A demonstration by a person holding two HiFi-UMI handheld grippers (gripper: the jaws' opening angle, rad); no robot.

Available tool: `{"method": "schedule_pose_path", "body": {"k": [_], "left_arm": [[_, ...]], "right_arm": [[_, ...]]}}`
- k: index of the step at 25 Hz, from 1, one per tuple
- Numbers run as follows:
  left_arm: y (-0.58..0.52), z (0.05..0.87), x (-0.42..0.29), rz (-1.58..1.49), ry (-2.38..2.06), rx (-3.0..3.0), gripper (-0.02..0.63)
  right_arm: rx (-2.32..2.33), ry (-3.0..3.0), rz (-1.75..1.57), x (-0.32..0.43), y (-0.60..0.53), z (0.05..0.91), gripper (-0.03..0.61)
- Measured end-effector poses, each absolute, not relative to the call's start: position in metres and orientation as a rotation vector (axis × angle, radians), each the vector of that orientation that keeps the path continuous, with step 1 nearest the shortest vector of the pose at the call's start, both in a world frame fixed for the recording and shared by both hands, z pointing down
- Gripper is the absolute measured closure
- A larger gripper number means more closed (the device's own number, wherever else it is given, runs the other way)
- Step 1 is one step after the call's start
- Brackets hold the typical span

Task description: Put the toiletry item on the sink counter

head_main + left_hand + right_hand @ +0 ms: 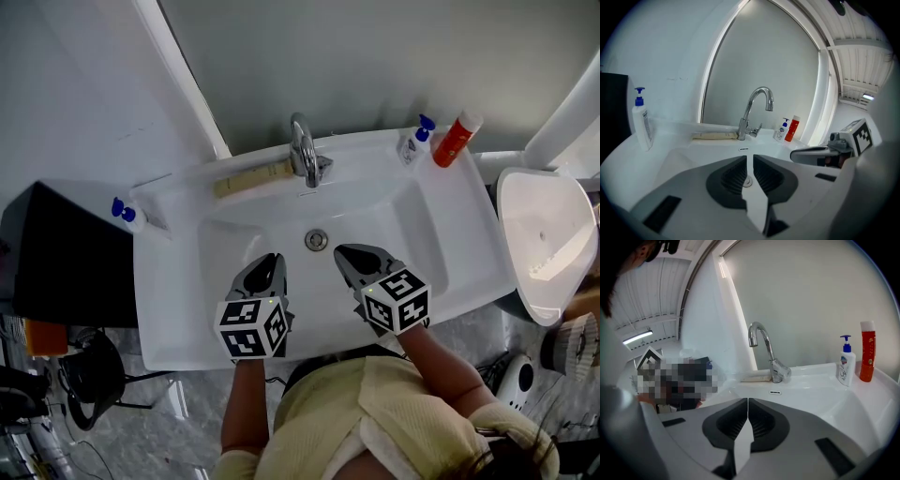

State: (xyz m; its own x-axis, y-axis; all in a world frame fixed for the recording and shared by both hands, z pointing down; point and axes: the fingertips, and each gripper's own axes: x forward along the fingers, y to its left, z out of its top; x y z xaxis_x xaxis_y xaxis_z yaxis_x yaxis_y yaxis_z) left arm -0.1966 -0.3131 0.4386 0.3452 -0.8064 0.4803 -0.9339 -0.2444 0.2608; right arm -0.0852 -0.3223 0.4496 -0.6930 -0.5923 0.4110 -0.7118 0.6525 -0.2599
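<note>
My left hand-held gripper (272,259) hovers over the basin (403,220), in front of the faucet (303,150) and a bit left of it. Its jaws are a narrow slit apart with nothing between them; the drain (317,240) shows through the gap in the left gripper view. My right hand-held gripper (347,253) is in front of the faucet and a bit right of it, level with the left one. Its jaws are together and empty.

The left pump bottle (128,215), white with a blue pump, stands upright on the tabletop (164,281), far left of the faucet at the back corner. It is well apart from both grippers.

The right pump bottle (412,143) stands right of the faucet on the back ledge, also upright. A red bottle (456,139) with a white cap stands just beside it, farther from the faucet. A tan bar (251,179) lies along the ledge, touching the faucet base on its left; I can't tell what it is. A black box (66,253) sits far left of the faucet, off the tabletop edge.
</note>
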Motion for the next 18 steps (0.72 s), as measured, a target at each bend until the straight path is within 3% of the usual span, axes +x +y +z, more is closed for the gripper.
{"method": "schedule_pose_path", "body": {"k": [18], "left_arm": [[-0.292, 0.451, -0.191, 0.371, -1.55, 2.045, 0.561]], "right_arm": [[1.06, -2.56, 0.56, -0.079, -0.312, 0.452, 0.552]]}}
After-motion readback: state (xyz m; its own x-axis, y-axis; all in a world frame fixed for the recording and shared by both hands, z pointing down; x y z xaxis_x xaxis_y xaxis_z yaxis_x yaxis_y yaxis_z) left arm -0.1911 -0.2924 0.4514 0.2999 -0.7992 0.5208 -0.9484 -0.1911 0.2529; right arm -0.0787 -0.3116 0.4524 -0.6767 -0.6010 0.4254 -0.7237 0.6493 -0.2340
